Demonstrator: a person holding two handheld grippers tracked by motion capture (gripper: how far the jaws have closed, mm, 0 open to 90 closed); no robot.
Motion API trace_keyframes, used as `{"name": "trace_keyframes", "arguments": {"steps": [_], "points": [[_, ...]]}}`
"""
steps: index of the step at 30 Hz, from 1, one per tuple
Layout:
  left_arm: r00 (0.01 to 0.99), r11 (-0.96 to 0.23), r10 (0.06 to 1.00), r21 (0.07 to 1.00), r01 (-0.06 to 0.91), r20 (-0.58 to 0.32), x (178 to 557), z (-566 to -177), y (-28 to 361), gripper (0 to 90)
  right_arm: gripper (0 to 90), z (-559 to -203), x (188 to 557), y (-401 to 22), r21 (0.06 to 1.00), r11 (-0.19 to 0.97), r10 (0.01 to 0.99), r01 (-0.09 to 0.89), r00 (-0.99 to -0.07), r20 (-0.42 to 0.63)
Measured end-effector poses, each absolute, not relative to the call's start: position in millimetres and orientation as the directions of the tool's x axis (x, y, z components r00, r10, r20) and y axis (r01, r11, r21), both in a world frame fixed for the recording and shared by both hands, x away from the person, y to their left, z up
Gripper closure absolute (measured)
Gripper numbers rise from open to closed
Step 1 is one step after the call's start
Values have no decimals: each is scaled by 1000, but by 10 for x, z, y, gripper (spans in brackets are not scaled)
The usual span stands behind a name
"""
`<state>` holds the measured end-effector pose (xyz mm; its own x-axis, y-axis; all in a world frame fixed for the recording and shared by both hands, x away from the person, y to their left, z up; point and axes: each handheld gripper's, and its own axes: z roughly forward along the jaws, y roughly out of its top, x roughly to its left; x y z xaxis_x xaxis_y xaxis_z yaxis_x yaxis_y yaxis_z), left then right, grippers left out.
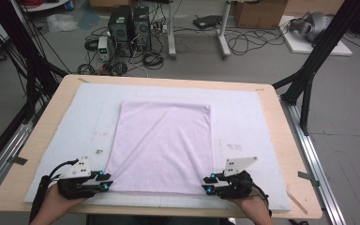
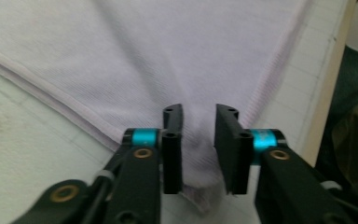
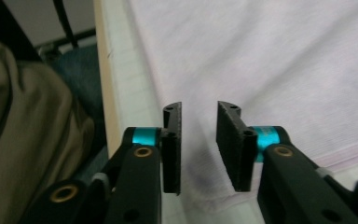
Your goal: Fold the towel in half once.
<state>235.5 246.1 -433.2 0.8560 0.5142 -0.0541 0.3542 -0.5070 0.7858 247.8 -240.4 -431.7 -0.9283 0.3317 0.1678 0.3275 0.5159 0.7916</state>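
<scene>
Two grippers sit at the near corners of the pale pink cloth (image 1: 161, 145) — left gripper (image 1: 107, 180), right gripper (image 1: 208, 183). Each stands partly open, cloth between its jaws but ungripped — the cloth lies flat on the white mat (image 1: 243, 117).

Lab or test bay. Computer towers (image 1: 130, 27) and loose cables (image 1: 243, 41) on concrete floor (image 1: 347, 122); black rig frame (image 1: 309, 70) flanks table (image 1: 281, 117).

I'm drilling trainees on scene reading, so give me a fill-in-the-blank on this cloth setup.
1. The cloth is pale ____.
2. It lies flat on a ____ mat.
3. The left gripper and right gripper sit at the cloth's two ____ corners.
4. Both grippers' jaws stand ____.

Missing: pink; white; near; open
</scene>
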Motion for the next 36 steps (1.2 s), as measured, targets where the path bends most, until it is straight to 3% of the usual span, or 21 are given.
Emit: {"name": "trace_keyframes", "arguments": {"steps": [1, 7, 13, 24, 36], "points": [[850, -496, 525, 792, 355, -52, 2380, -4321, 2461, 626, 623, -4309, 2505, -2416, 801, 497, 350, 334, -922, 167], [811, -422, 584, 835, 354, -48, 2539, -4278, 2417, 555, 500, -4330, 2740, -2448, 808, 453, 446, 376, -881, 159], [782, -408, 623, 839, 360, -33, 2721, -4300, 2375, 515, 421, -4355, 2889, -2475, 800, 459, 499, 386, -857, 127], [729, -335, 682, 861, 383, -59, 3034, -4312, 2406, 469, 364, -4323, 3117, -2465, 819, 444, 541, 362, -837, 77], [732, -338, 680, 864, 373, -50, 3098, -4305, 2358, 454, 336, -4327, 3200, -2475, 826, 428, 553, 366, -829, 81]]}}
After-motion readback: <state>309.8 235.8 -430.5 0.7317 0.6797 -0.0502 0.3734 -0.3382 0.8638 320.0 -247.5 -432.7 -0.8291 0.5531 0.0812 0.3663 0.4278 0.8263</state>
